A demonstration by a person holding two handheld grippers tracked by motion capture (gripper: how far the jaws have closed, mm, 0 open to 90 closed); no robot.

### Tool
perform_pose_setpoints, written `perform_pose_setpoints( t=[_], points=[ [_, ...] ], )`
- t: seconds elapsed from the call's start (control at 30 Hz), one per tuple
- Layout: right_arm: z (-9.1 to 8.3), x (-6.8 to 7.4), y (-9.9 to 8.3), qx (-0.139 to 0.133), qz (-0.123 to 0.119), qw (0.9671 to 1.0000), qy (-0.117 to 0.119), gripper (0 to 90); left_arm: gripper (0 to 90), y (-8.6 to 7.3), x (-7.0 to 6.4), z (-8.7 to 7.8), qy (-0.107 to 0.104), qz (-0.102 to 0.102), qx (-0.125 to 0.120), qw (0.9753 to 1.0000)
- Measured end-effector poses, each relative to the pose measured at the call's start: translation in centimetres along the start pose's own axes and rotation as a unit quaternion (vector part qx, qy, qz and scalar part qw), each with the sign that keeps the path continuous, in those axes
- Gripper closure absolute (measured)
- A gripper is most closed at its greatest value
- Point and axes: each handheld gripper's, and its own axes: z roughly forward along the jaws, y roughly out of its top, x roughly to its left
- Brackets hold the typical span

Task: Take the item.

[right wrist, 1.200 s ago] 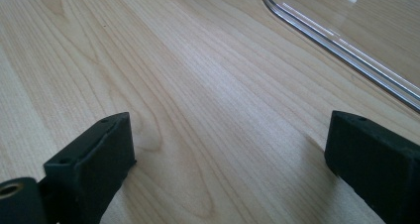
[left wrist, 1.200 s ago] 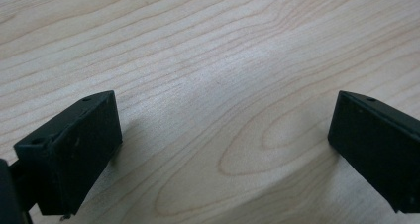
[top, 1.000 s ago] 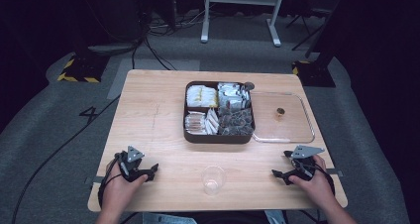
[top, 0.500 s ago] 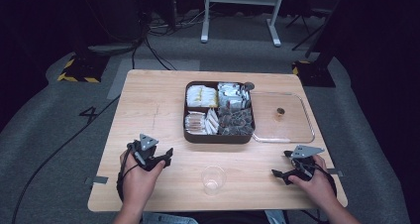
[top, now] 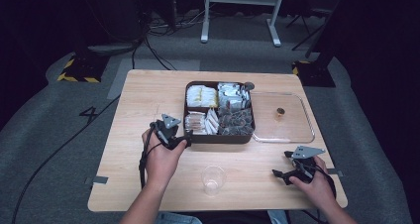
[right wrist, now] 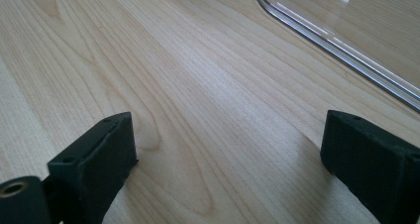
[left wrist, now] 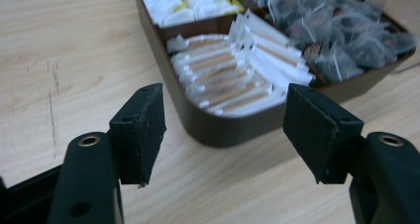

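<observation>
Hovering left gripper [top: 179, 140], jaws apart, just beside box [top: 218, 136] near-left corner; resting right gripper [top: 283, 168], jaws apart, near lid [top: 292, 127] edge, open table [top: 143, 105] around.

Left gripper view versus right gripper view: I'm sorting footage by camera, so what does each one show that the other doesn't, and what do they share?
The left gripper view has the dark compartment box just beyond the open left gripper, with white sachets in its near compartment, mesh tea bags beside them and pale packets behind. The right gripper view has the rounded rim of the clear lid lying flat, ahead of the open right gripper. Both share the light wooden table and a pair of black jaws standing wide apart, holding nothing.
</observation>
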Motion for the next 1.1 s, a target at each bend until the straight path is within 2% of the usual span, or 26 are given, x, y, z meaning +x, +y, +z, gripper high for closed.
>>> perform_pose_setpoints(
  t=[0.13, 0.4, 0.5, 0.57, 0.63, 0.73, 1.0, 1.07, 1.1],
  points=[
    [0.0, 0.0, 0.0, 0.0, 0.0, 1.0, 0.0, 7.0, 37.2, 1.6, -0.3, 0.5, -0.004, 0.005, -0.004, 1.0],
    [0.0, 0.0, 0.0, -0.001, 0.002, 1.0, 0.003, 7.4, 35.9, 4.7, -0.5, 1.7, 0.007, 0.021, -0.008, 0.9997],
    [0.0, 0.0, 0.0, -0.001, 0.002, 1.0, 0.003, 7.4, 35.9, 5.8, -0.5, 2.2, 0.007, 0.014, -0.012, 0.9998],
    [0.0, 0.0, 0.0, -0.001, 0.002, 1.0, 0.003, 7.4, 36.0, 6.3, -0.5, 2.6, -0.001, 0.008, -0.022, 0.9997],
    [0.0, 0.0, 0.0, 0.0, 0.002, 1.0, 0.003, 7.4, 36.3, 6.8, -0.6, 3.0, -0.013, -0.004, -0.023, 0.9996],
    [0.0, 0.0, 0.0, -0.001, 0.002, 1.0, 0.003, 7.4, 36.8, 7.5, -0.8, 3.8, -0.011, -0.003, -0.015, 0.9998],
    [0.0, -0.1, 0.0, 0.0, 0.001, 1.0, 0.005, 7.4, 37.1, 9.2, -0.9, 6.8, 0.016, 0.004, 0.01, 0.9998],
    [0.0, -0.1, 0.0, 0.0, 0.001, 1.0, 0.004, 7.4, 37.8, 9.4, -0.9, 7.7, 0.011, 0.006, 0.01, 0.9999],
    [0.0, -0.1, 0.0, -0.001, 0.001, 1.0, 0.004, 7.4, 37.9, 9.5, -0.8, 8.2, 0.008, -0.003, 0.011, 0.9999]
  ],
)
